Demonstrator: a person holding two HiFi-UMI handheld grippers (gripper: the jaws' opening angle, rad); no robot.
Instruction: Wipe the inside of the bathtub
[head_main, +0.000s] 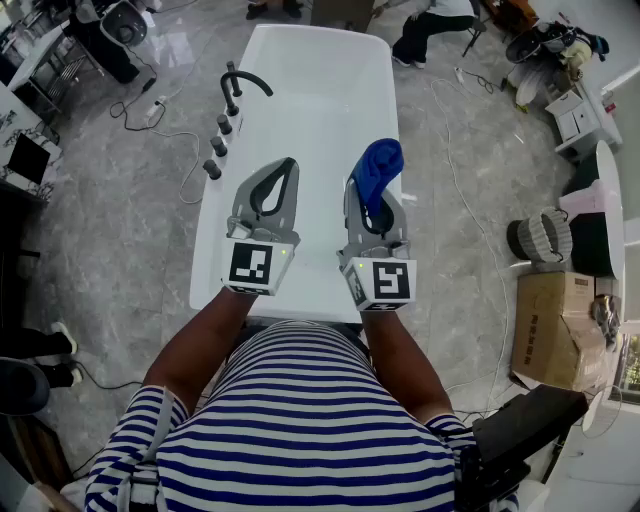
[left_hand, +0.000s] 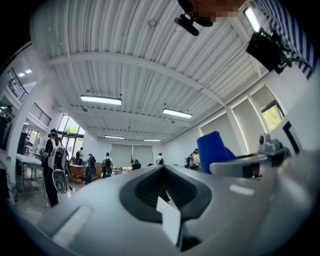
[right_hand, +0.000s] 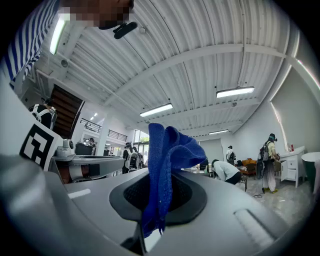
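White bathtub (head_main: 322, 95) beneath left gripper (head_main: 289, 168), fingers together and empty, right gripper (head_main: 374, 212), fingers tight on blue cloth (head_main: 379, 168).

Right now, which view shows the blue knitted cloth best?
The right gripper view: the blue knitted cloth fills the centre, pinched in the right gripper's tongs. The head view shows it small, over the white bathtub; the left gripper view catches one edge.

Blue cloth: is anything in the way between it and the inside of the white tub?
Nothing visible does. The blue cloth, pinched in the right claw, is held over the bare white basin of the bathtub. The black faucet and knobs sit on its left rim, off to the side.
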